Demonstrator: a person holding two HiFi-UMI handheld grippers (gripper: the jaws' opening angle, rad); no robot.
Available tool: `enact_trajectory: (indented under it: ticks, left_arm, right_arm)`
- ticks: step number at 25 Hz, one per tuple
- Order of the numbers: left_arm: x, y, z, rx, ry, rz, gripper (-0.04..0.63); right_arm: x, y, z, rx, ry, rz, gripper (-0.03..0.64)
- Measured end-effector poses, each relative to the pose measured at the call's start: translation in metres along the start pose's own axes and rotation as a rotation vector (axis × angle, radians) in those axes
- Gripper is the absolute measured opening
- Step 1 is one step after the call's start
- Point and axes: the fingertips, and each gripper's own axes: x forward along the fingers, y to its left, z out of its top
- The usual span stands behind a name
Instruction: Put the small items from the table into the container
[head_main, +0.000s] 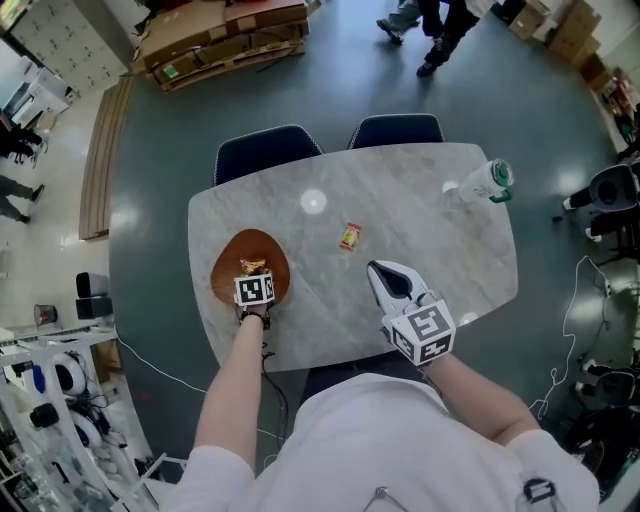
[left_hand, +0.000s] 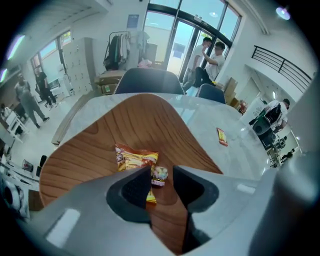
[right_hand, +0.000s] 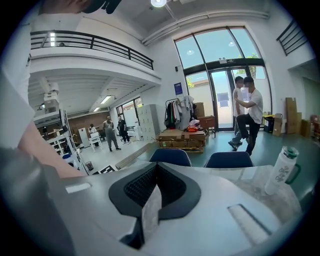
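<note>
The left gripper (head_main: 254, 278) hangs over a wooden bowl (head_main: 225, 276) at the near left of the marble table (head_main: 420, 215), its jaws spread with a clear gap between them. Its own view looks through that gap at a small round sweet (left_hand: 159, 173) in a pale wrapper. The sweet sits low in the bowl, close against the left pad, and I cannot tell whether it touches the pad. Just beyond the sweet an orange packet (left_hand: 133, 157) lies flat on the bowl's floor, partly hidden behind the left jaw. The right gripper (head_main: 376, 268) is over the near right of the table, well apart from the bowl, with its jaws pressed together. Its own view looks level over the tabletop. Past both grippers, near the middle of the table, a loose packet (head_main: 349, 236) in yellow and red lies by itself on the marble. At the far right corner is a white bottle (head_main: 478, 185) with a green cap. Two dark blue chairs (head_main: 264, 150) are tucked against the far edge. Beyond them, people (head_main: 432, 28) stand on the grey floor beside stacked cardboard.
</note>
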Motion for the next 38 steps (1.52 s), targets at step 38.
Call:
enact_trajectory:
  ticks: [38]
  left_arm:
    - [-0.464,-0.181,0.114,0.115,-1.187,-0.138,0.002]
  right_arm:
    - [-0.054,0.034,0.047,-0.069,-0.161,0.11,0.028]
